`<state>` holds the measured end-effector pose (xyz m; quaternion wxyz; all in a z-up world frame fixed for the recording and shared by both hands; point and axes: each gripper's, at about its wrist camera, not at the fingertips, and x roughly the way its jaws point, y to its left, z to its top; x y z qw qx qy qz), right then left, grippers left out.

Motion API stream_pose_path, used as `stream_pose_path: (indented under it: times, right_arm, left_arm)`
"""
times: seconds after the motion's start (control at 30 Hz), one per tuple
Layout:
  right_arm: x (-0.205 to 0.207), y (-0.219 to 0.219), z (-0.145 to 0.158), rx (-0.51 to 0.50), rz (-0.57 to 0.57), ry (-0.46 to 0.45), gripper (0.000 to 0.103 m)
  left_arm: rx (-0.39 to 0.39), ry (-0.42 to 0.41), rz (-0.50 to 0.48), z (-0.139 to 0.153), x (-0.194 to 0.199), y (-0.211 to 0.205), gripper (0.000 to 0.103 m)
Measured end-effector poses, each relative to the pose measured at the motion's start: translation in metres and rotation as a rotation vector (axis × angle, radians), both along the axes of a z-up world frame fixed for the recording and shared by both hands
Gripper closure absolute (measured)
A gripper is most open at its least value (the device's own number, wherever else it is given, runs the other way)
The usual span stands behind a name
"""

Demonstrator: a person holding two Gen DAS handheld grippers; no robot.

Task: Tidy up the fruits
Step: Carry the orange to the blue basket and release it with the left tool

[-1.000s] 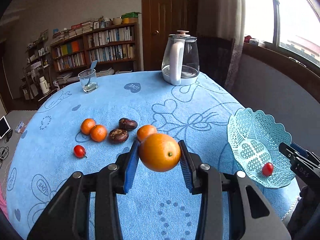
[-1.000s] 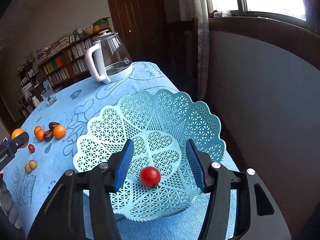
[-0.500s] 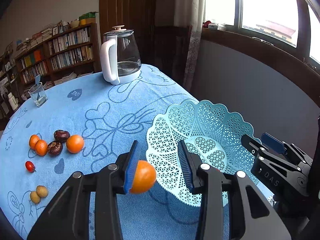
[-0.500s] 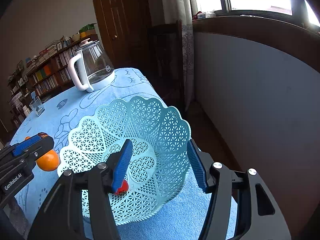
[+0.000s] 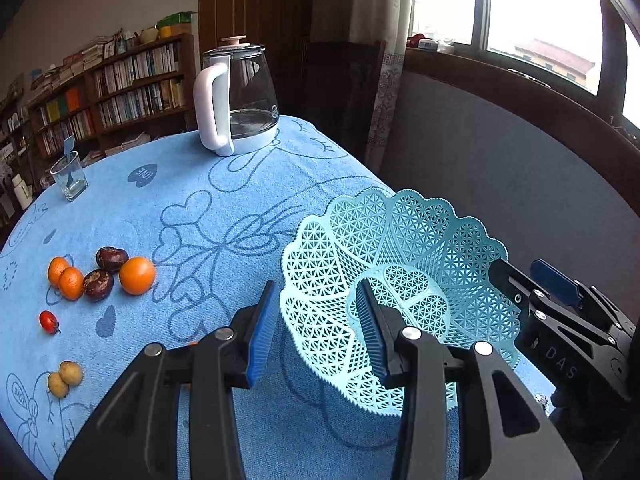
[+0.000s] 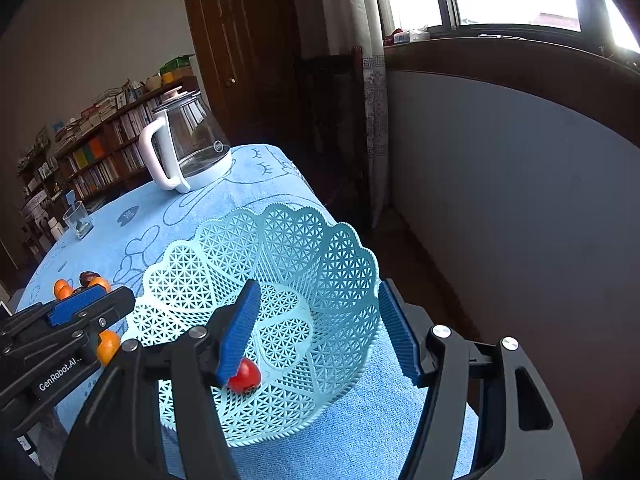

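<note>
The light-blue lattice basket [image 5: 448, 240] stands near the table's right edge, with a red cherry tomato [image 6: 245, 376] lying in it. My left gripper [image 5: 316, 300] hovers at the basket's left rim, open, with nothing between its pads. The orange [image 6: 107, 346] it carried sits just under its fingers beside the basket; in the left wrist view only a sliver of orange [image 5: 192, 343] shows. My right gripper [image 6: 318, 292] is open and straddles the basket's right wall, one pad inside and one outside, its jaws widening. Each gripper shows in the other's view: right gripper [image 5: 536, 284], left gripper [image 6: 92, 304].
On the blue cloth [image 5: 160, 184] to the left lie another orange [image 5: 137, 275], two mandarins [image 5: 66, 278], two dark fruits [image 5: 105, 272], a cherry tomato [image 5: 49, 321] and two yellowish fruits [image 5: 64, 378]. A glass kettle [image 5: 236, 100] and a tumbler [image 5: 70, 176] stand farther back.
My left gripper swung from the fruit pile over to the basket. The orange slid out from between its pads to the lower left. The right gripper's jaws widened over the basket.
</note>
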<state>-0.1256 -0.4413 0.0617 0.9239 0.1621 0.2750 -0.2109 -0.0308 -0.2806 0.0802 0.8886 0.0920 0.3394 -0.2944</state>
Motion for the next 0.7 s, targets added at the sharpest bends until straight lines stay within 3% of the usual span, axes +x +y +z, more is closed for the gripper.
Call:
stream_pose_path:
  times: [0.17,0.5,0.7]
  right_arm:
    - [0.001,0.0,-0.001,0.009,0.004,-0.001,0.04]
    - [0.0,0.0,-0.002,0.044,0.018,-0.016,0.04]
    - [0.002,0.006,-0.003,0.038,0.038,-0.012,0.04]
  left_arm:
    - [-0.017,0.014,0.043,-0.001,0.008,0.019,0.04]
    - [-0.027,0.128,0.168,-0.024,0.031,0.094,0.037]
    - [0.006,0.179,0.121,-0.046,0.029,0.084,0.039]
